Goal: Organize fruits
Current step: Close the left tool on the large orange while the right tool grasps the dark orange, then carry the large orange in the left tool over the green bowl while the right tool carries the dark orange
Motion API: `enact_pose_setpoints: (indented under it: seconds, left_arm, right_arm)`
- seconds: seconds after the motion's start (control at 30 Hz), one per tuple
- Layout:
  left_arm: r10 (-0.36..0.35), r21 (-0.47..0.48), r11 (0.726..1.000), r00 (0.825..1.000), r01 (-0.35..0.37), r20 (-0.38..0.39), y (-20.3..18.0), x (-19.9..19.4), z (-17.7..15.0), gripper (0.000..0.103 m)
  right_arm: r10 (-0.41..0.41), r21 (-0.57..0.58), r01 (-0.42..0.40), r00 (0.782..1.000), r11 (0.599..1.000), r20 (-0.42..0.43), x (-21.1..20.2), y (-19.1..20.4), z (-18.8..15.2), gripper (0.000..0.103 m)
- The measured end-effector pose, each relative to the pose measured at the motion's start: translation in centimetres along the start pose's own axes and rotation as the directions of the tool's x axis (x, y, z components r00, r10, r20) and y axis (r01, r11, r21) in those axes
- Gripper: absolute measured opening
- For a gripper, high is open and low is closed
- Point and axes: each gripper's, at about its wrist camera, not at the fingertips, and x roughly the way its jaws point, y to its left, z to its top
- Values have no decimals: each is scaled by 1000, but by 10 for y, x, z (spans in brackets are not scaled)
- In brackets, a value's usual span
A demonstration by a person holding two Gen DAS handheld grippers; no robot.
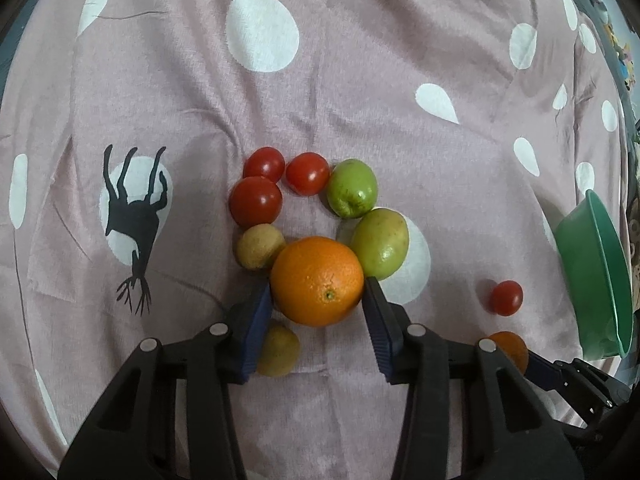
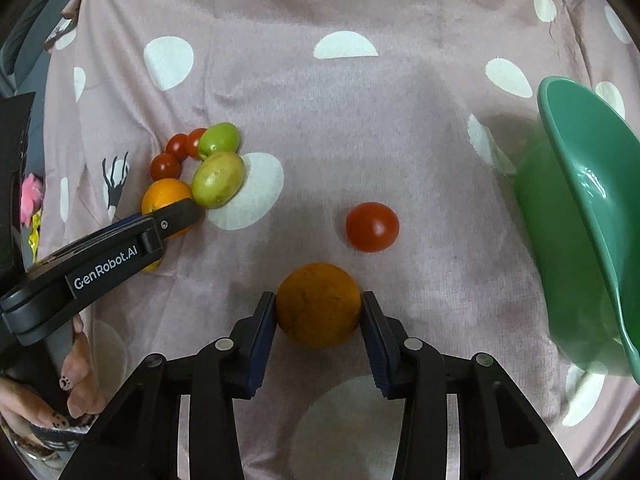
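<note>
Both pairs of jaws sit closed against an orange each. Seen from the left wrist, the left gripper (image 1: 318,294) has its blue pads touching either flank of the bright orange (image 1: 317,281), which rests on the pink spotted cloth (image 1: 360,80). Around that orange runs a cluster: a brown kiwi (image 1: 259,246) touching it at 10 o'clock, a yellow-green fruit (image 1: 381,243) touching it at 2 o'clock, a greener fruit (image 1: 352,187) further up at 1 o'clock, and three red tomatoes (image 1: 256,201) arcing from 11 to 12 o'clock. A second kiwi (image 1: 280,350) lies at 7 o'clock, partly behind the left finger. A lone tomato (image 1: 506,297) sits well apart at 3 o'clock

From the right wrist, the right gripper (image 2: 319,306) has its pads pressed on the sides of a duller orange (image 2: 319,305), also down on the cloth. The lone tomato lies near it at 1 o'clock. A green bowl (image 2: 580,208) stands tilted at 3 o'clock, its opening facing the fruit. The left gripper reaches in from 9 o'clock, a hand (image 2: 76,384) with painted nails on its handle
</note>
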Motion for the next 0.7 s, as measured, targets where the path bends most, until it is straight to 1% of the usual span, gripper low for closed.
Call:
enact_pose_setpoints:
  seconds: [0.17, 0.3, 0.37, 0.43, 0.53, 0.63, 0.7]
  left_arm:
    - [6, 15, 1000, 999, -7, 32, -4, -17, -5, 45]
    - [-22, 35, 999, 996, 19, 91, -10, -43, -11, 45]
    - [-45, 45, 998, 992, 40, 121, -14, -56, -14, 45]
    - [-57, 54, 997, 988, 50, 141, -17, -67, -17, 45]
    - [-77, 76, 995, 982, 65, 174, -23, -86, -22, 44]
    - [-106, 101, 991, 972, 86, 209, -39, -96, -21, 44]
    - [-133, 126, 986, 965, 106, 225, -52, -104, -21, 44]
  right_arm:
    - [15, 15, -16, 999, 1000, 37, -8, 0, 0, 43]
    - [16, 28, -18, 996, 999, 88, -23, -1, 1, 43]
    - [32, 41, -37, 992, 998, 118, -32, -5, 1, 43]
    - [46, 56, -55, 987, 997, 151, -41, -8, 2, 43]
    - [46, 73, -61, 979, 995, 197, -55, -15, 3, 43]
    - [49, 101, -75, 968, 992, 247, -70, -27, 2, 43]
    - [36, 125, -74, 959, 989, 281, -79, -34, 2, 43]
